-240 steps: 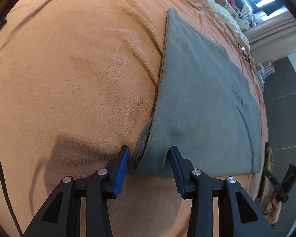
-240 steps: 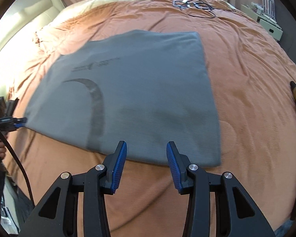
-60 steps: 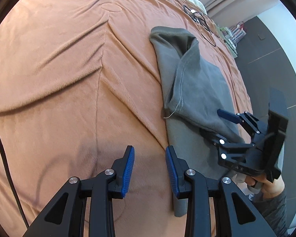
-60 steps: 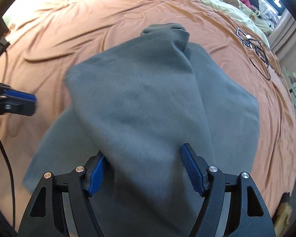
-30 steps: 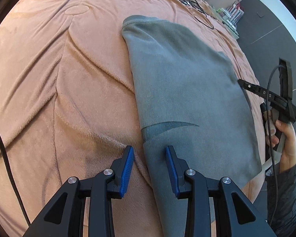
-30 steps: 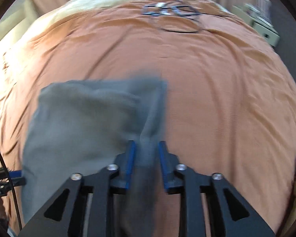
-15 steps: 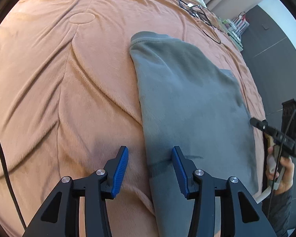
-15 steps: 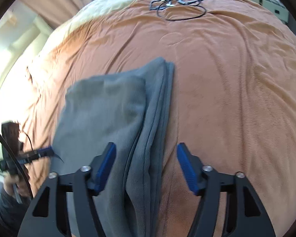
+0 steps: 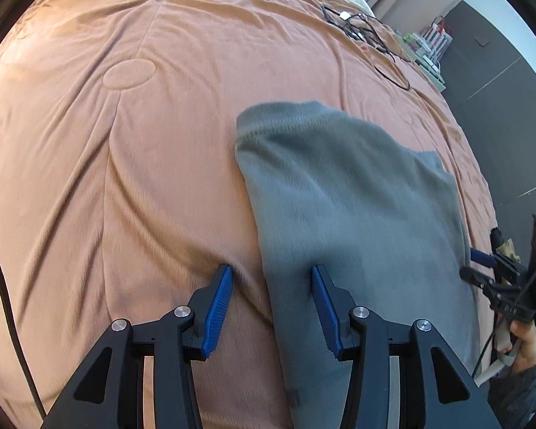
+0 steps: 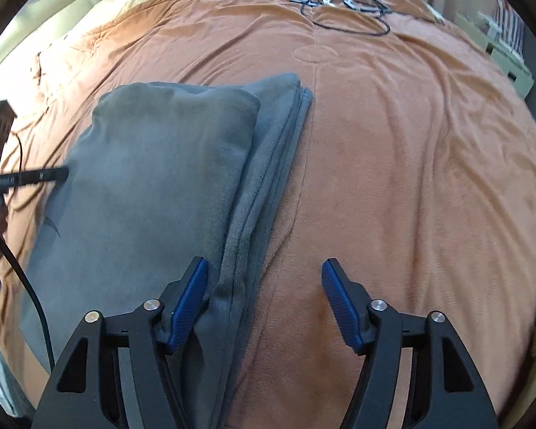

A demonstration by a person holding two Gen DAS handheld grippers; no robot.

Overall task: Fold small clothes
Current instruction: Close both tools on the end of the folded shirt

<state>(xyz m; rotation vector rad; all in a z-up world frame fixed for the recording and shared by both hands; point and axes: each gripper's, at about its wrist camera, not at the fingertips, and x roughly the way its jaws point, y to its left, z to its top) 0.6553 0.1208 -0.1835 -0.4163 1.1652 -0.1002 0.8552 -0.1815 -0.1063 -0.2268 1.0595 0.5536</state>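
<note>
Orange blanket [image 9: 160, 161], tangled black cables [image 10: 343, 3]

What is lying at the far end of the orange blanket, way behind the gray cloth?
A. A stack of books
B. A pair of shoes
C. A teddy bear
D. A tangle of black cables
D. A tangle of black cables lies near the far edge of the orange blanket, well beyond the folded gray cloth.

Both wrist views look steeply down, close; sharing the grey garment [image 9: 346, 207].
</note>
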